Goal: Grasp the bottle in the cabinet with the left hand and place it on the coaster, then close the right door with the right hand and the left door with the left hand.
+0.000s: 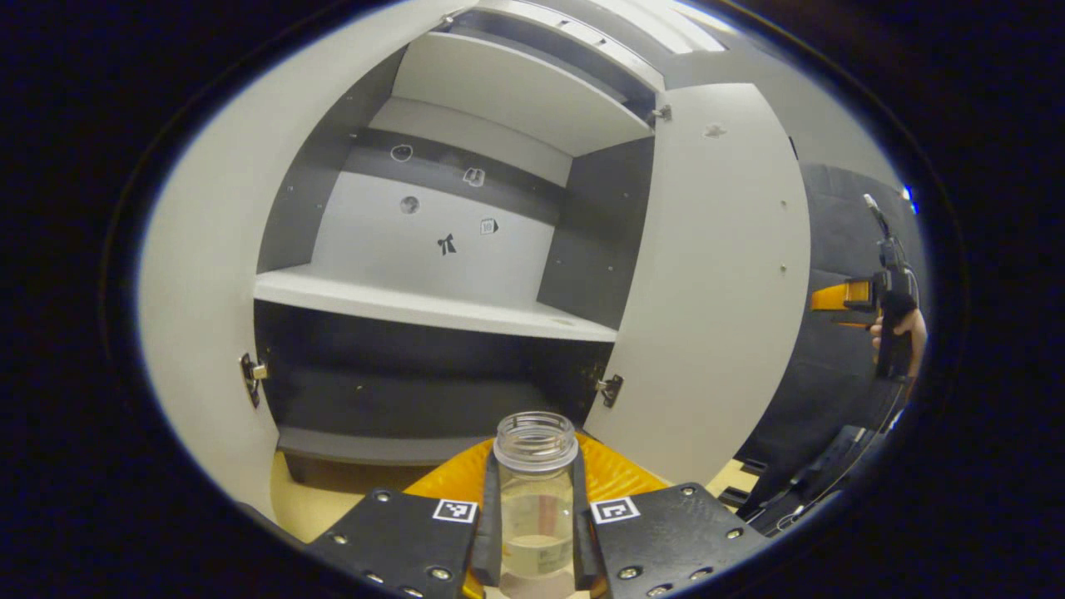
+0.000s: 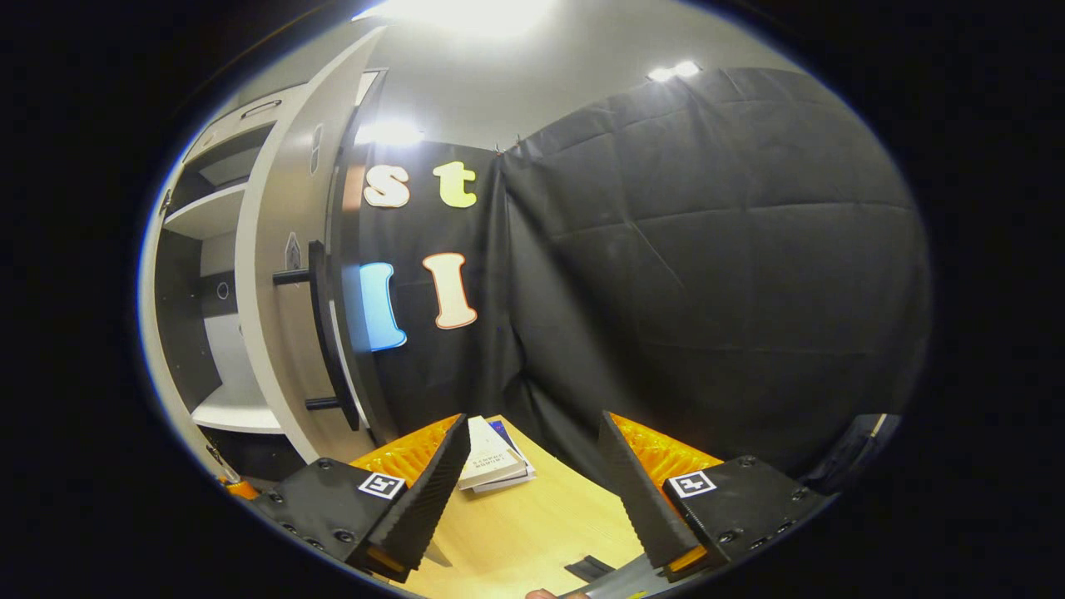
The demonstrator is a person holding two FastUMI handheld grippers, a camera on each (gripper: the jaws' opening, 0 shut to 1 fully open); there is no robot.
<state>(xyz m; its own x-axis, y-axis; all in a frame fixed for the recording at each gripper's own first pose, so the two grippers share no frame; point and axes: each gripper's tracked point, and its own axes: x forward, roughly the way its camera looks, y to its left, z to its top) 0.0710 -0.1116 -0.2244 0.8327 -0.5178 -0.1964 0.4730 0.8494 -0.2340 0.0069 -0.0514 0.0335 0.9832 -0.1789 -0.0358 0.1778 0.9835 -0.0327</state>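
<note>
1. Right now the left gripper [image 1: 537, 532] has its two fingers closed against the sides of the bottle [image 1: 536, 499], one finger on each flank, so the bottle stands upright between them.
2. Seen up close, the bottle is clear, with a threaded open neck and no cap; its lower part looks cloudy, and a pale label shows faintly through the wall.
3. It sits in front of the cabinet [image 1: 433, 308], outside the shelves, with its neck rising above the fingertips.
4. Behind it the cabinet stands open: a white middle shelf [image 1: 433, 304], a dark lower compartment, and small stickers on the back panel.
5. To the right of the bottle the right door [image 1: 715, 283] is swung wide; the left door [image 1: 200, 274] hangs open on the other side.
6. Off past the right door, the left gripper view shows the other gripper held in a hand [image 1: 903, 329].
7. Over on the other side, the right gripper [image 2: 532, 482] has its fingers spread wide apart and holds nothing.
8. Between its fingers lies the wooden table [image 2: 532, 524] with a small stack of books [image 2: 492, 462] near the black cloth wall.
9. To its left, the right gripper view shows the right door edge-on, with its dark bar handle [image 2: 326, 333] facing outward.
</note>
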